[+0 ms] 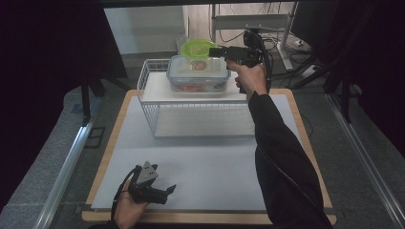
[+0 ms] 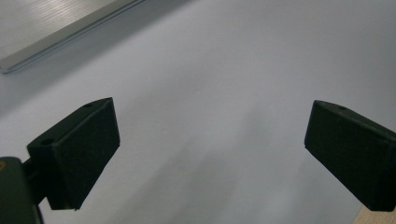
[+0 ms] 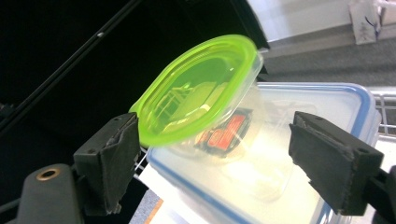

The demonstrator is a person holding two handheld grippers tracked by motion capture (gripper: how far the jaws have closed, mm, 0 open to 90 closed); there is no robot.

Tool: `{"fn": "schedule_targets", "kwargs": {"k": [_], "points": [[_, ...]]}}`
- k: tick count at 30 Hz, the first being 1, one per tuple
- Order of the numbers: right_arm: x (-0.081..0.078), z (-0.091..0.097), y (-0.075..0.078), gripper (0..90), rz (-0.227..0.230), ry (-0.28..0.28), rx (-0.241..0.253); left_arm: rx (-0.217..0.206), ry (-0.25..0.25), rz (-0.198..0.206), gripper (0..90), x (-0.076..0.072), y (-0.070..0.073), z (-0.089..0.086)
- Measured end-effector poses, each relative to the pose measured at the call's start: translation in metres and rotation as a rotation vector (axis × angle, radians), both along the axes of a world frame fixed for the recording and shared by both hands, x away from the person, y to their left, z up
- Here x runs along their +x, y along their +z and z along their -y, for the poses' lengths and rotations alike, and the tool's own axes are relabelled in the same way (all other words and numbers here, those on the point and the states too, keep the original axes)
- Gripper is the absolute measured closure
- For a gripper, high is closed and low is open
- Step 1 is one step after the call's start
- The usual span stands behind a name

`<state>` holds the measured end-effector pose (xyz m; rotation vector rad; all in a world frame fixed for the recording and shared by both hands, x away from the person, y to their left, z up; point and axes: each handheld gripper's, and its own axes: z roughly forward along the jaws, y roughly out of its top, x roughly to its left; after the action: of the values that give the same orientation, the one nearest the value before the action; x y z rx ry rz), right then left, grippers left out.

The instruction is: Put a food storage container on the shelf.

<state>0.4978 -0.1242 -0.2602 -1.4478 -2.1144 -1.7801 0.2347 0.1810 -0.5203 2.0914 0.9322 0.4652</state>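
A person's right gripper (image 1: 216, 51), held out at arm's length over the far end of the table, stands with its 2 black jaws spread wide on either side of a small clear plastic tub with a lime-green lid (image 3: 201, 95). The tub sits tilted on top of a larger clear rectangular food container with a blue-rimmed lid (image 1: 198, 74), which rests on the upper shelf of a white wire rack (image 1: 191, 112). In the right gripper view the jaws appear to bracket the tub without pressing it; whether the left jaw touches the lid's edge cannot be told. The left gripper (image 1: 162, 191) lies low near the table's front edge, jaws wide apart with nothing between them, above the bare pale grey tabletop (image 2: 224, 70). Judging by this, the small tub is either about to be gripped or just set down; either way the grasp is not closed, and the stack stands on the rack.
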Motion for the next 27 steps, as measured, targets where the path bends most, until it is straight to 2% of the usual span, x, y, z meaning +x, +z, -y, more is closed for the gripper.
{"fn": "schedule_targets", "kwargs": {"k": [2, 3, 7, 9, 20, 24, 27], "points": [[-0.003, 0.001, 0.000, 15.3, 0.011, 0.012, -0.007, 0.002, -0.001, -0.001, 3.1, 0.000, 0.000, 0.000], [-0.010, 0.002, -0.001, 14.0, 0.051, 0.028, -0.038, 0.003, -0.003, 0.001, 3.1, 0.000, 0.000, 0.001], [-0.025, 0.006, -0.001, 11.9, 0.112, 0.058, -0.076, 0.005, -0.004, -0.001, 3.1, 0.000, 0.000, 0.002], [-0.032, 0.010, -0.003, 11.6, 0.127, 0.073, -0.074, 0.006, -0.006, -0.002, 3.1, 0.000, -0.001, 0.002], [-0.063, 0.034, -0.027, 8.7, 0.172, 0.104, -0.135, 0.008, -0.007, -0.002, 3.1, 0.001, -0.001, 0.003], [-0.076, 0.042, -0.038, 8.1, 0.192, 0.110, -0.177, 0.008, -0.007, -0.005, 3.1, 0.001, -0.002, 0.004], [-0.085, 0.048, -0.048, 7.6, 0.200, 0.119, -0.188, 0.007, -0.007, -0.005, 3.1, 0.001, -0.002, 0.004]]}}
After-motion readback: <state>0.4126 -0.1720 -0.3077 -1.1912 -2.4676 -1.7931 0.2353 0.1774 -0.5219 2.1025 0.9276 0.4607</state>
